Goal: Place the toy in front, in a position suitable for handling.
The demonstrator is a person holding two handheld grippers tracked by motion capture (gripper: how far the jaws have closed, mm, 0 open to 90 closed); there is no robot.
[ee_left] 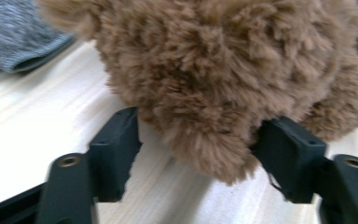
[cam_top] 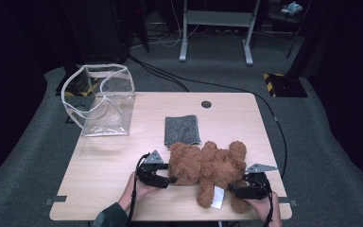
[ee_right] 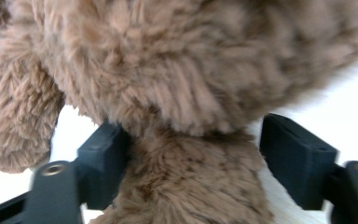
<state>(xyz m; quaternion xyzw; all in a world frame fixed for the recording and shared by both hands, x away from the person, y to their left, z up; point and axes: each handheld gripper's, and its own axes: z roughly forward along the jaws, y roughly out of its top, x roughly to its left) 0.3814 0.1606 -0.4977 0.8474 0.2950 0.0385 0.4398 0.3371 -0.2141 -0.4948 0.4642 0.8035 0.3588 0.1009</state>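
**Now: 2 grippers close in on the teddy bear**

Sprawled near the front edge of the wooden table [cam_top: 104, 189], the brown teddy bear [cam_top: 208, 165] lies just in front of the folded grey cloth [cam_top: 182, 130], with the clear plastic bag [cam_top: 101, 101] well off to the cloth's left. The left gripper [cam_top: 163, 179] sits at the bear's left end; in the left gripper view its jaws stand apart around a rounded tuft of fur, 1 jaw touching the pile and the other with a gap of table showing. The right gripper [cam_top: 238, 190] is at the bear's right end, jaws apart around a furry limb [ee_right: 191, 186], the near one against it, the far one clear. No firm clamp shows yet on either side.

The step in hand looks like a 2-handed pickup. To do it well, push each gripper deeper so the jaws bite stuffing, not loose fur. Close both together. Then lift evenly, keeping the bear level; the white tag [cam_top: 217, 197] should stay out of the grip.
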